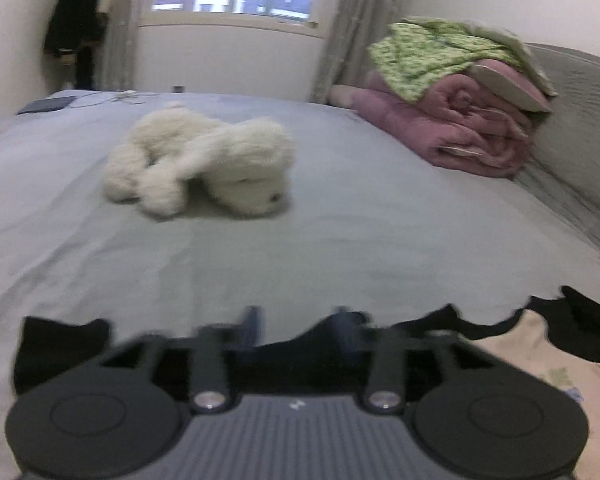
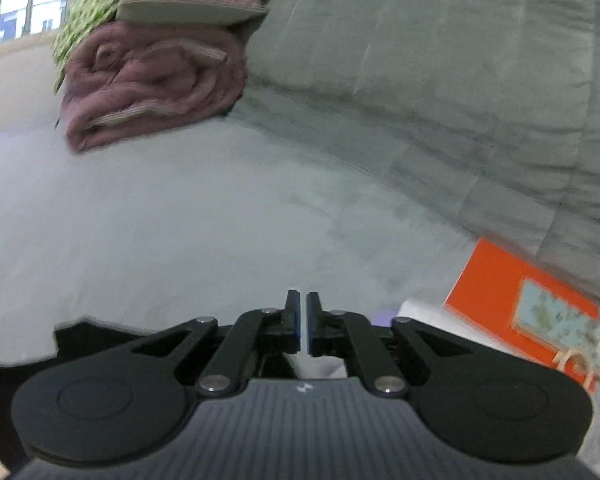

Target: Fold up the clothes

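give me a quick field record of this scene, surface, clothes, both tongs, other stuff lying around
surface: bed with grey sheet
garment: black garment at the near edge, under both tongs, not yet folded
left tongs: open, over the black garment, gripping nothing
right tongs: fingers nearly together, thin gap, nothing visible between them
plush toy: white, lying mid-bed
bedding stack: pink quilt with green patterned cloth on top, against grey headboard
orange book: on the bed by the headboard
image quality: both views motion-blurred
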The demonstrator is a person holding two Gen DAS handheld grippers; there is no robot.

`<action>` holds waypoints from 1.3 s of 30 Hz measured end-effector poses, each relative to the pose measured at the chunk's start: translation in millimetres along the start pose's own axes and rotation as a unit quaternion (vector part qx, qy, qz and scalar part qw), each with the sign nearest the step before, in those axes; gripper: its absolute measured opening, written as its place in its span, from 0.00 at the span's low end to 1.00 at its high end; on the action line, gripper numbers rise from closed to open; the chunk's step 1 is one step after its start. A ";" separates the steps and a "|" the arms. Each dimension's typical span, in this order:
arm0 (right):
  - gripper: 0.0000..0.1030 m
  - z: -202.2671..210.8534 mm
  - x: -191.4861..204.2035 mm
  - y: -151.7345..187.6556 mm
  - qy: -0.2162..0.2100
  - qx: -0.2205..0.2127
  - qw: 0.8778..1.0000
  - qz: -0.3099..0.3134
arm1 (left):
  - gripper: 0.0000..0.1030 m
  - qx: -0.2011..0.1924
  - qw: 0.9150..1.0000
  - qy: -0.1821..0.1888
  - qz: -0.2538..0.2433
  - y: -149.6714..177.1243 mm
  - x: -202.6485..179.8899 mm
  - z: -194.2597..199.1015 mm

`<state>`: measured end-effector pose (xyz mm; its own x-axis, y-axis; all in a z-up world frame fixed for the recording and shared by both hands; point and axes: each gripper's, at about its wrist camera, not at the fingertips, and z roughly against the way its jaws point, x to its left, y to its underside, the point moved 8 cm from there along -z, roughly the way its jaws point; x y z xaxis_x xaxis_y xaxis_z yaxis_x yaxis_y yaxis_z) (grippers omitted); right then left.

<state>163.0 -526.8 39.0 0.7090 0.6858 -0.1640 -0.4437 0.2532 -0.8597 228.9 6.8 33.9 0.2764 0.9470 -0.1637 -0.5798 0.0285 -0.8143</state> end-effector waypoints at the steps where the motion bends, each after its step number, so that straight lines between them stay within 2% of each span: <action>1: 0.12 1.1 -5.7 -3.8 0.013 -0.008 1.000 -0.003 | 0.68 0.002 1.000 0.008 -0.007 -1.1 -7.5 -2.9; 3: 0.15 3.4 -13.5 -9.5 0.022 -0.020 1.000 -0.008 | 0.75 0.007 1.000 0.016 -0.026 0.9 -19.6 -9.9; 4: 0.15 5.3 -7.3 -7.0 -0.015 -0.019 1.000 -0.005 | 0.82 0.012 0.999 0.016 -0.042 2.4 -26.0 -15.5; 6: 0.15 12.0 27.2 2.7 -0.137 -0.001 0.990 0.037 | 0.85 0.028 0.997 0.020 -0.075 5.9 -38.1 -28.9; 8: 0.21 27.8 76.9 20.4 -0.259 0.007 0.958 0.121 | 0.86 0.054 0.993 0.036 -0.103 10.6 -51.0 -44.0; 9: 0.41 35.8 98.1 30.7 -0.303 0.009 0.939 0.160 | 0.86 0.066 0.990 0.042 -0.118 13.1 -56.5 -51.2; 10: 0.55 43.3 120.4 43.0 -0.346 0.015 0.916 0.202 | 0.86 0.077 0.987 0.045 -0.133 15.3 -60.7 -58.0; 12: 0.56 52.8 152.1 61.5 -0.396 0.018 0.878 0.266 | 0.85 0.103 0.982 0.041 -0.152 21.7 -65.9 -71.0; 14: 0.56 54.2 178.3 71.2 -0.410 0.007 0.853 0.323 | 0.56 0.134 0.979 0.034 -0.152 31.6 -66.7 -83.1; 15: 0.56 51.1 188.0 73.7 -0.411 0.008 0.847 0.336 | 0.44 0.135 0.979 0.033 -0.148 33.5 -67.5 -84.2; 16: 0.56 48.0 197.4 76.7 -0.411 0.012 0.843 0.345 | 0.22 0.127 0.981 0.034 -0.144 33.2 -68.8 -83.1; 17: 0.56 44.8 206.8 79.7 -0.412 0.016 0.839 0.355 | 0.12 0.122 0.982 0.035 -0.141 32.9 -69.2 -81.9; 19: 0.56 34.3 218.9 86.0 -0.426 0.042 0.827 0.364 | 0.08 0.119 0.983 0.038 -0.137 32.5 -68.4 -79.6; 20: 0.52 28.8 224.2 89.1 -0.434 0.058 0.820 0.368 | 0.07 0.116 0.982 0.040 -0.140 32.0 -68.5 -77.7; 21: 0.34 29.2 225.9 89.7 -0.442 0.061 0.814 0.373 | 0.07 0.108 0.983 0.037 -0.142 30.0 -67.9 -74.7; 22: 0.08 32.7 225.7 89.0 -0.448 0.059 0.808 0.378 | 0.07 0.097 0.985 0.031 -0.137 27.1 -66.4 -70.9; 23: 0.03 36.3 225.5 88.3 -0.455 0.056 0.802 0.384 | 0.06 0.085 0.987 0.025 -0.133 24.1 -64.8 -67.1; 24: 0.03 40.3 225.2 88.6 -0.447 0.037 0.800 0.398 | 0.06 0.069 0.990 0.018 -0.126 19.5 -63.0 -61.1; 26: 0.03 47.1 221.3 79.9 -0.424 -0.017 0.812 0.401 | 0.06 0.032 0.993 0.005 -0.114 5.5 -63.5 -46.6; 29: 0.03 56.6 217.8 50.5 -0.399 -0.075 0.844 0.352 | 0.06 -0.016 0.992 -0.023 -0.126 -15.9 -67.7 -30.1; 32: 0.03 56.8 223.5 28.7 -0.359 -0.115 0.869 0.320 | 0.06 -0.022 0.985 -0.062 -0.160 -22.7 -69.5 -46.3; 34: 0.03 42.5 236.7 31.7 -0.328 -0.110 0.880 0.326 | 0.08 0.006 0.984 -0.077 -0.160 -18.6 -66.3 -71.9; 37: 0.03 12.0 252.4 49.1 -0.282 -0.056 0.895 0.342 | 0.15 0.071 0.982 -0.087 -0.153 -3.2 -61.8 -107.5; 39: 0.04 16.6 235.1 41.6 -0.270 -0.044 0.908 0.318 | 0.25 0.070 0.983 -0.097 -0.140 -8.4 -55.7 -101.9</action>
<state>302.1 -343.7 -27.3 -0.0578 0.9144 -0.4008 -0.6075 -0.3508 -0.7127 296.5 -78.8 -6.8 0.2966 0.9386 0.1762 -0.6047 0.3274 -0.7261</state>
